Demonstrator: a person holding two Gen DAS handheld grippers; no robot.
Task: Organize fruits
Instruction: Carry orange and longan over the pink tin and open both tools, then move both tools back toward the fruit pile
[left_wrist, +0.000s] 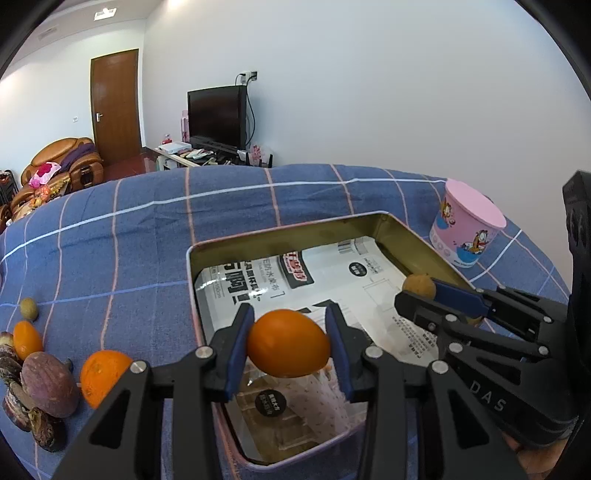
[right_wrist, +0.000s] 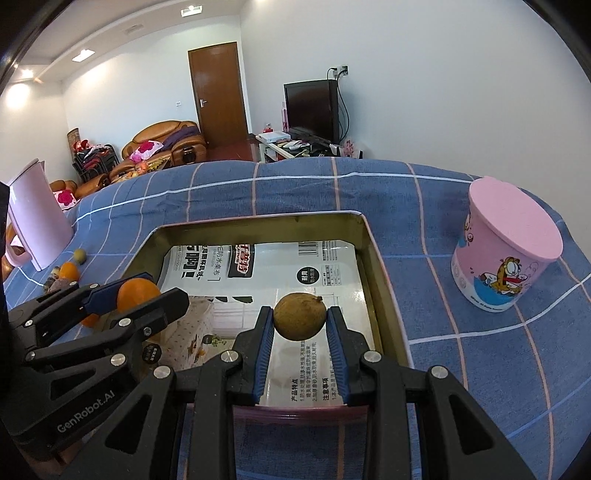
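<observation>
A blue checked cloth (left_wrist: 129, 229) covers the whole table, and on it sits an open metal tin (right_wrist: 373, 258), its floor lined with a printed plastic packet (right_wrist: 258, 266). To the right of the tin stands a pink cartoon cup (right_wrist: 506, 254) with its lid on; off to the left, a pink jug (right_wrist: 33, 214).

Both grippers hang over the tin. The left gripper (left_wrist: 290, 345) is clamped on an orange fruit (left_wrist: 288, 343) — its blue pads press either side. The right gripper (right_wrist: 300, 321) pinches a small brown round fruit (right_wrist: 300, 315) the same way.

On the cloth left of the tin lie 2 more orange fruits (left_wrist: 99, 373), a purple-brown fruit (left_wrist: 48, 384), some dark pieces and 1 small yellowish fruit (left_wrist: 28, 308).
</observation>
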